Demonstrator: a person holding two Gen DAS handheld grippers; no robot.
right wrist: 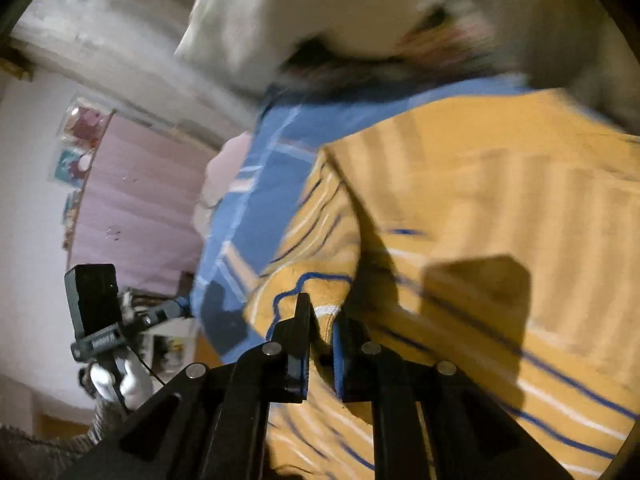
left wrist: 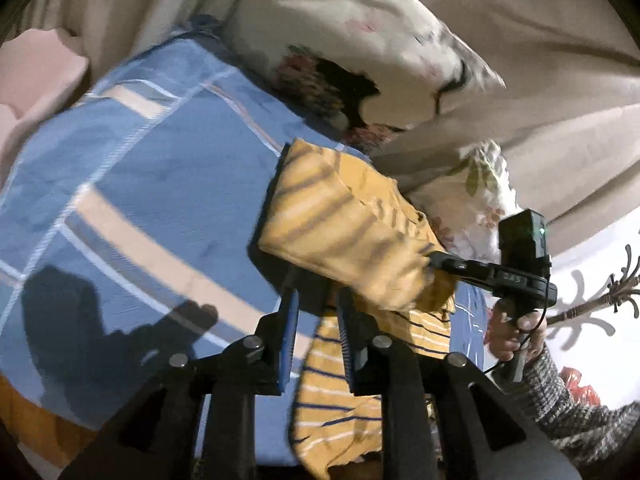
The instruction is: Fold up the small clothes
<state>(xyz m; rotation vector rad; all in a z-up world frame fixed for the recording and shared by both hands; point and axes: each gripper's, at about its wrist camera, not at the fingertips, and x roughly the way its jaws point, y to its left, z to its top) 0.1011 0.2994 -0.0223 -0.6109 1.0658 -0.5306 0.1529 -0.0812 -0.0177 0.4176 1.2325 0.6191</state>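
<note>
Garment: a yellow top with blue and white stripes [left wrist: 340, 220], lifted off the bed near its right side, one part folded over so the paler inside faces up
Left gripper [left wrist: 318, 300]: jaws a little apart with a fold of the yellow cloth hanging between the blue pads [left wrist: 290, 336]; I cannot tell whether the pads press on it
Right gripper [right wrist: 322, 312]: jaws nearly together, pinching the garment's edge; in the left wrist view its black fingers reach into the cloth from the right
Right hand [left wrist: 512, 332]: wrapped round the gripper's handle, a grey knitted sleeve [left wrist: 560, 400] behind it
Left hand [right wrist: 116, 380]: seen small at the far left of the right wrist view, gripping its handle
Bed cover [left wrist: 140, 168]: blue with cream and white checks, spread under the garment
Pillow [left wrist: 360, 40]: cream with a flower print, at the far end of the bed, beyond the garment
Blur: the right wrist view is smeared
</note>
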